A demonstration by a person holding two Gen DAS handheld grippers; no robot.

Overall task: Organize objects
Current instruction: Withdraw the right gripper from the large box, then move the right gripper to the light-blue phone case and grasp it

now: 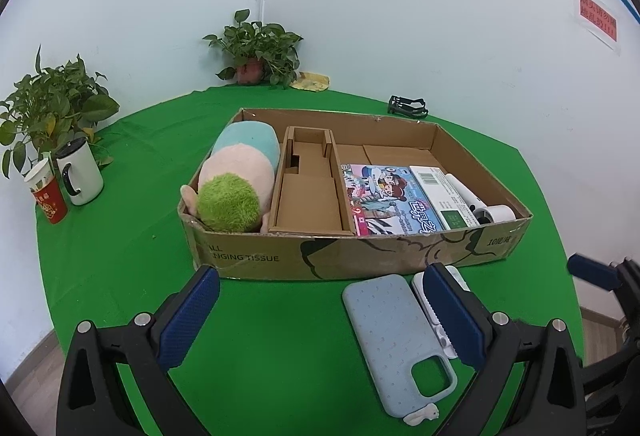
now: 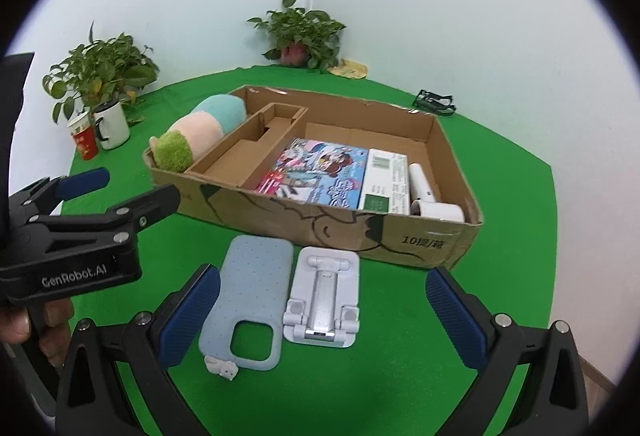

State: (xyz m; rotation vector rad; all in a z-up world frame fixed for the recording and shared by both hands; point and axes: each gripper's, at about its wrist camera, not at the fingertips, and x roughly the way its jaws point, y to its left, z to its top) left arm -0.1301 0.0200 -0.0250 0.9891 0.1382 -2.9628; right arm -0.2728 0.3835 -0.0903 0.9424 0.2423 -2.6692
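Both spread wide and empty, left gripper and right gripper, above phone case beside folded stand, near cardboard box.

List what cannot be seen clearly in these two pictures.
- Phone stand, left wrist view: mostly hidden by the left tool finger.
- Red wall notice, left wrist view: text too small.
- White device in the box, right wrist view: partly hidden by the box wall.
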